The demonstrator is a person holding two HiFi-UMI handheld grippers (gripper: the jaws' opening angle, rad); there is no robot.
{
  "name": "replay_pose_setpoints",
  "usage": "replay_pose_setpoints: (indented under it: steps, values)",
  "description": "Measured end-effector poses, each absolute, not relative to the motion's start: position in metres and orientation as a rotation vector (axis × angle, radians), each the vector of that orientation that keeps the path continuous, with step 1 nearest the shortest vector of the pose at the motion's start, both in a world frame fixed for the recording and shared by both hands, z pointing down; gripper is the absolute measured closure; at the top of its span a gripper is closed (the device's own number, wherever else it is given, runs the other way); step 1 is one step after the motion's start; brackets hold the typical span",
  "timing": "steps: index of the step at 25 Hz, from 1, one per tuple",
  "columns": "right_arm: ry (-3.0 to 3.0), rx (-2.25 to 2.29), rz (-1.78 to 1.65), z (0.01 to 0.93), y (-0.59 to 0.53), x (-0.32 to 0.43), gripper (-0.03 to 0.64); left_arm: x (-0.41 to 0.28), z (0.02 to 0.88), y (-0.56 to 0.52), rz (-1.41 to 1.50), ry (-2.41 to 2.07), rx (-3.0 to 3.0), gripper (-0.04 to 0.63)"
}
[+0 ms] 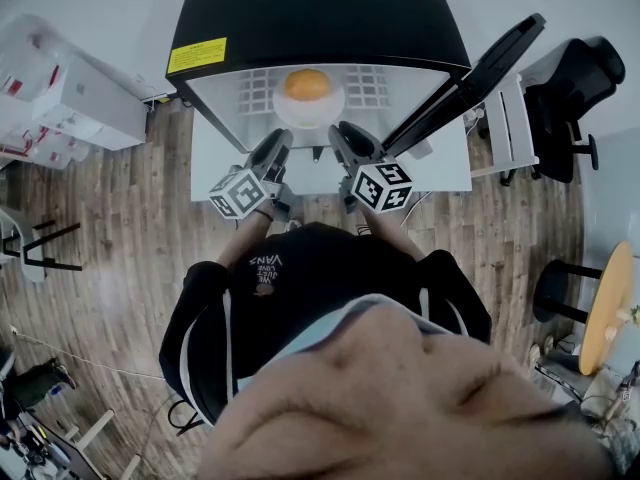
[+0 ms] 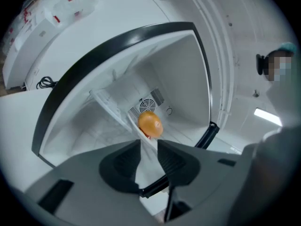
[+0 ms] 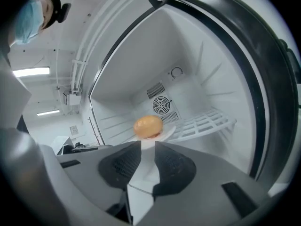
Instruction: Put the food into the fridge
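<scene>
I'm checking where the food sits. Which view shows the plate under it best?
The head view: from above, the white plate shows nearly whole around the orange food. The right gripper view shows only one edge; the left gripper view hardly any.

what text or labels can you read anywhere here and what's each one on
"VANS": print on the shirt, seen upside down; the smaller lines beside it are too small to read.
On the fridge top, a yellow label: print too small to read.
On the white boxes at left, red print: too blurred to read.
</scene>
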State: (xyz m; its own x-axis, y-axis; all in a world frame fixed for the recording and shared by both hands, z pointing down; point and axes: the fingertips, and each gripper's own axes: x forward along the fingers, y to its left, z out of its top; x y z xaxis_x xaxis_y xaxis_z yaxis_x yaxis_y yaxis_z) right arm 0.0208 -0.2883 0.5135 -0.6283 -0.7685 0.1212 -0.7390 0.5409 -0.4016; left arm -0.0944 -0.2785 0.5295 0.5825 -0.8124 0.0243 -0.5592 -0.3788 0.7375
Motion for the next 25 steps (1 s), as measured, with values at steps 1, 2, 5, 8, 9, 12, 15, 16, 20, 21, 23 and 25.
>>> replay_pose_setpoints:
  steps: [1, 2, 5, 8, 9, 12, 15, 16, 20, 21, 23, 25]
  values:
    - [2.704, -1.321, -0.645, 0.514, -0.287, 0.020, 0.528, -0.092, 0.529, -0.277, -0.428, -1.088, 2.110, 0.483]
    - [2.710, -1.321, -0.641, 0.515, -0.286, 0.019, 0.539, -0.090, 0.530, -0.276, -0.413, -1.088, 2.125, 0.483]
    - [2.720, -1.317, -0.643, 0.519, -0.283, 0.015, 0.558, -0.087, 0.532, -0.274, -0.383, -1.090, 2.144, 0.501]
    - [2.731, -1.318, -0.648, 0.521, -0.280, 0.014, 0.571, -0.084, 0.532, -0.272, -0.356, -1.096, 2.164, 0.521]
    - [2.733, -1.319, -0.648, 0.521, -0.280, 0.013, 0.575, -0.084, 0.531, -0.272, -0.347, -1.098, 2.173, 0.529]
    - [2.740, -1.325, -0.638, 0.522, -0.279, 0.012, 0.586, -0.080, 0.531, -0.271, -0.314, -1.100, 2.204, 0.541]
    - [2.755, -1.333, -0.614, 0.521, -0.278, 0.010, 0.594, -0.077, 0.530, -0.271, -0.283, -1.100, 2.237, 0.552]
    - [2.762, -1.337, -0.603, 0.521, -0.278, 0.010, 0.595, -0.076, 0.529, -0.271, -0.275, -1.102, 2.248, 0.557]
    - [2.789, -1.357, -0.566, 0.521, -0.279, 0.007, 0.601, -0.074, 0.529, -0.272, -0.221, -1.108, 2.293, 0.569]
    - [2.792, -1.360, -0.563, 0.521, -0.280, 0.007, 0.603, -0.074, 0.529, -0.272, -0.208, -1.108, 2.301, 0.571]
    - [2.796, -1.363, -0.560, 0.521, -0.281, 0.006, 0.604, -0.073, 0.528, -0.273, -0.194, -1.108, 2.313, 0.573]
    - [2.798, -1.366, -0.558, 0.521, -0.282, 0.006, 0.604, -0.073, 0.528, -0.275, -0.188, -1.109, 2.318, 0.574]
